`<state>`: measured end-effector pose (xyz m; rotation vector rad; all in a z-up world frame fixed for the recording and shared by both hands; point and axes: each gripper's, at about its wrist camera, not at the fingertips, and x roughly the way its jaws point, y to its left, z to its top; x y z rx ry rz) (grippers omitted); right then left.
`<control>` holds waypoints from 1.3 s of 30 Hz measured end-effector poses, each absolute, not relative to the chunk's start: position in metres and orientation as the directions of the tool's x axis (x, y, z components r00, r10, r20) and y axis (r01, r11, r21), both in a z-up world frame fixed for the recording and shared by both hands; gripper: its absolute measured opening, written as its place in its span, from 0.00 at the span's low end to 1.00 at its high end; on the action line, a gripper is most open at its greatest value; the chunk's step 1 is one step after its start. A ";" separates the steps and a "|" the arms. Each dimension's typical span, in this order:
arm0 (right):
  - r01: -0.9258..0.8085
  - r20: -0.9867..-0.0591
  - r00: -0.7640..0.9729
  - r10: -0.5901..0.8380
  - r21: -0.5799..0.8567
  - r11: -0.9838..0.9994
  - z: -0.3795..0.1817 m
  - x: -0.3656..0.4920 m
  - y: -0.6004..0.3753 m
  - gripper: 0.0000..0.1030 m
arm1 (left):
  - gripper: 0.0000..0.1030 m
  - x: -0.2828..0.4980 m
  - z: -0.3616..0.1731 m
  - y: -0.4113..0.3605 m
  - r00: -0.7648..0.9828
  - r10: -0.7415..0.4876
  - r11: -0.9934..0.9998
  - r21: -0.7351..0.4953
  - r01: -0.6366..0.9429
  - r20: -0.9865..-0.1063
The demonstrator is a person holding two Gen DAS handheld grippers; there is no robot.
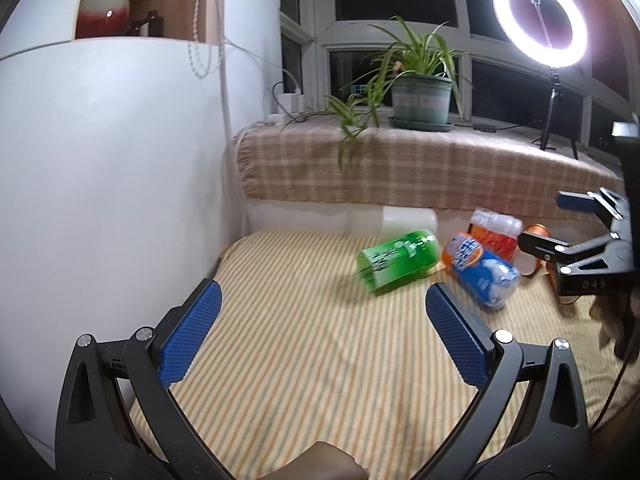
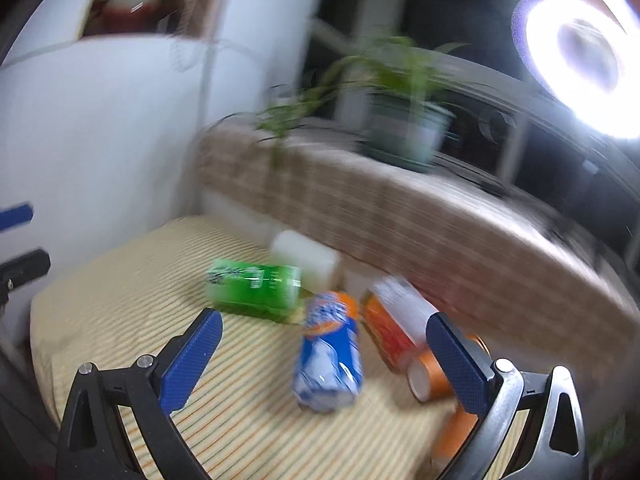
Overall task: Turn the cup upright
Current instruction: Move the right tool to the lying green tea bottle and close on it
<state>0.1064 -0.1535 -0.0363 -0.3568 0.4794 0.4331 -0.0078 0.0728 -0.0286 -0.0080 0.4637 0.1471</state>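
Observation:
Several cups lie on their sides on the striped cloth [image 1: 300, 340]. A green cup [image 1: 398, 260] [image 2: 256, 288] lies farthest left. A blue and orange cup [image 1: 482, 268] [image 2: 330, 356] lies beside it, an orange and white cup [image 1: 496, 228] [image 2: 396, 328] behind that, and a small orange cup [image 2: 430, 374] at the right. My left gripper [image 1: 322, 304] is open and empty, short of the green cup. My right gripper [image 2: 324, 332] is open and empty, with the blue cup between its fingers' line of sight; it also shows in the left wrist view [image 1: 560, 228].
A white wall [image 1: 100, 180] stands close on the left. A white box [image 1: 408, 220] sits behind the green cup. A checked ledge [image 1: 400, 168] carries a potted plant [image 1: 420, 96] and a ring light [image 1: 540, 20]. The right wrist view is motion-blurred.

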 end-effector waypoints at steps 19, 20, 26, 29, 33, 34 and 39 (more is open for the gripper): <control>-0.817 -0.751 0.558 0.353 -0.425 0.389 -0.090 0.193 -0.046 0.88 | 1.00 -0.006 -0.047 0.097 0.836 0.203 0.977 0.049 -0.207 -0.510; -0.823 -0.758 0.554 0.345 -0.436 0.363 -0.094 0.195 -0.042 0.88 | 1.00 -0.006 -0.049 0.099 0.832 0.205 0.976 0.049 -0.211 -0.515; -0.837 -0.792 0.547 0.273 -0.514 0.185 -0.120 0.205 -0.014 0.87 | 1.00 -0.001 -0.057 0.112 0.812 0.225 0.970 0.041 -0.241 -0.538; -0.830 -0.797 0.556 0.235 -0.548 0.105 -0.133 0.210 -0.005 0.85 | 1.00 0.004 -0.059 0.118 0.805 0.231 0.966 0.031 -0.256 -0.547; -0.810 -0.791 0.578 0.201 -0.586 0.025 -0.148 0.217 0.003 0.83 | 1.00 0.011 -0.064 0.122 0.797 0.231 0.965 0.028 -0.261 -0.558; -0.804 -0.788 0.584 0.196 -0.594 0.009 -0.152 0.218 0.006 0.83 | 1.00 0.012 -0.064 0.123 0.796 0.231 0.965 0.027 -0.261 -0.560; -0.776 -0.775 0.609 0.172 -0.626 -0.073 -0.166 0.221 0.017 0.80 | 1.00 0.017 -0.068 0.129 0.789 0.233 0.963 0.020 -0.270 -0.569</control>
